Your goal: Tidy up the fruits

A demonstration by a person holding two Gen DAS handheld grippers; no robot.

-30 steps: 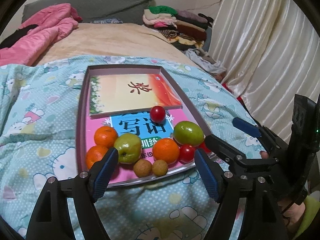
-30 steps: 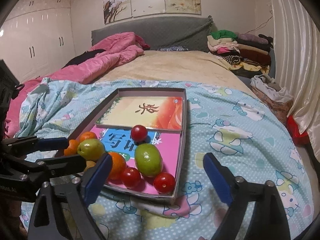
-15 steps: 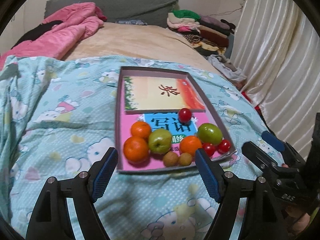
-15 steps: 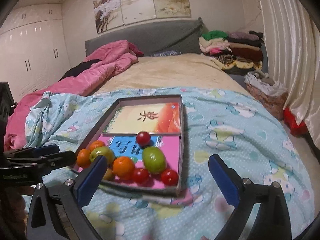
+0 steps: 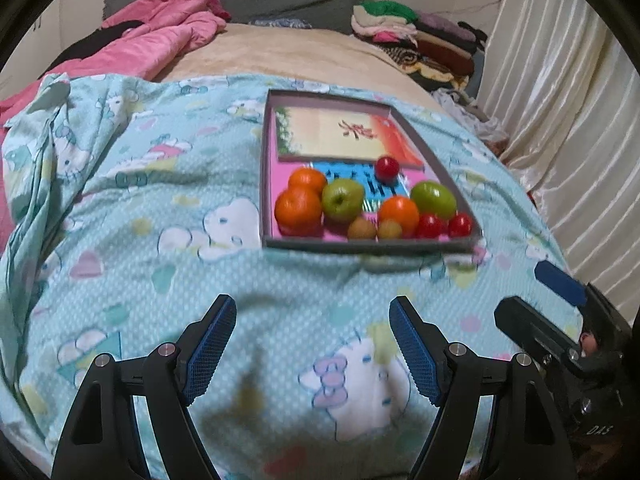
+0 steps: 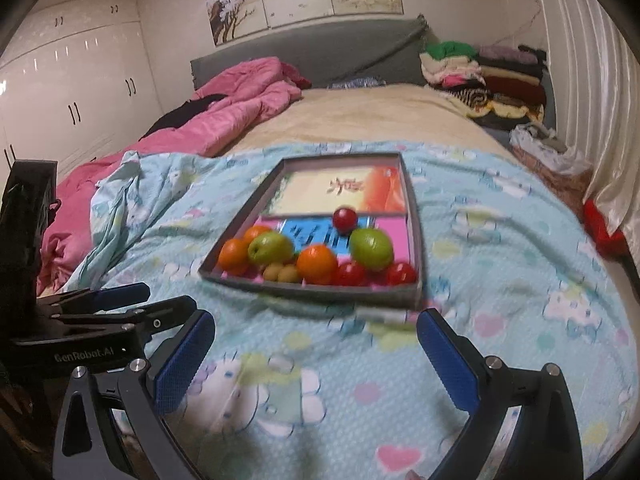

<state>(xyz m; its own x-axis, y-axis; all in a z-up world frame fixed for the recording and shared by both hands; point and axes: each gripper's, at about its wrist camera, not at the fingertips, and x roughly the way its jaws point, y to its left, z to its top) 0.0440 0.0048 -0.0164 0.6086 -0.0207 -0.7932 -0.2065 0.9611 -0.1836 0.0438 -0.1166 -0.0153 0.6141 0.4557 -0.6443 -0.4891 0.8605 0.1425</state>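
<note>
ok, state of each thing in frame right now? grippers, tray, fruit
left gripper: open, empty, short of the tray
right gripper: open, empty, short of the tray
tray: flat on the blanket, holds all the fruit
green apples: two, in tray, apart
oranges: three, in tray
cherry tomatoes: two paired, one apart
blanket: spread, wrinkled

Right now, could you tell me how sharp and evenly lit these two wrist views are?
Left wrist view: fisheye bending at the edges, tray and fruit slightly soft, left gripper crisp. Right wrist view: motion smear on the blanket, glare on the wardrobe doors, right gripper sharper.
</note>
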